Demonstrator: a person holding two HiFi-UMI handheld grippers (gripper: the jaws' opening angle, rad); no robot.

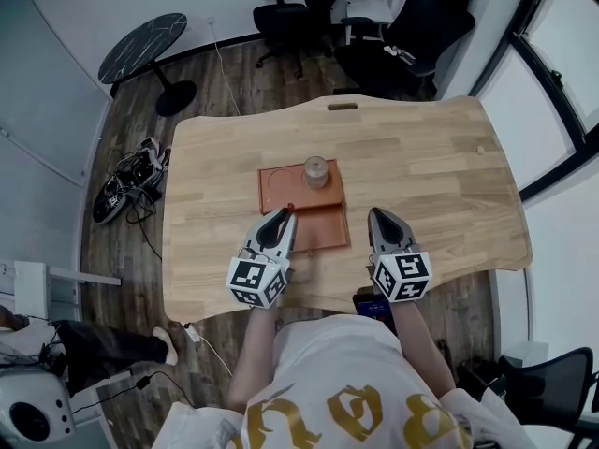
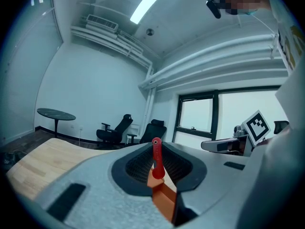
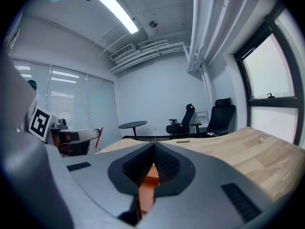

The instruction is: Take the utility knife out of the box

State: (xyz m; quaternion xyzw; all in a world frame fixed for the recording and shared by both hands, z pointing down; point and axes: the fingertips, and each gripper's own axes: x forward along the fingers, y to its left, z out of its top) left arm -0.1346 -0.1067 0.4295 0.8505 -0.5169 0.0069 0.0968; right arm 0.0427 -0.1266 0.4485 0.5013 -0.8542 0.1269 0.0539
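— Wooden tabletop (image 1: 440, 166), orange box (image 1: 323, 227) near the front edge. Where's the utility knife (image 2: 157, 161)?
— Clamped in the left gripper (image 1: 285, 215) jaws, just over the box; right gripper (image 1: 379, 215) jaws closed, empty

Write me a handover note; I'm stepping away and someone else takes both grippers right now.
Left gripper: shut on the red knife, held upright.
Right gripper: shut, empty, just right of the box's near half.
Box: open on the table, with a jar on its far half.
Done: knife gripped and apparently lifted out, above the box's near left edge.
Left: carry it clear of the box and probably set it on the table.
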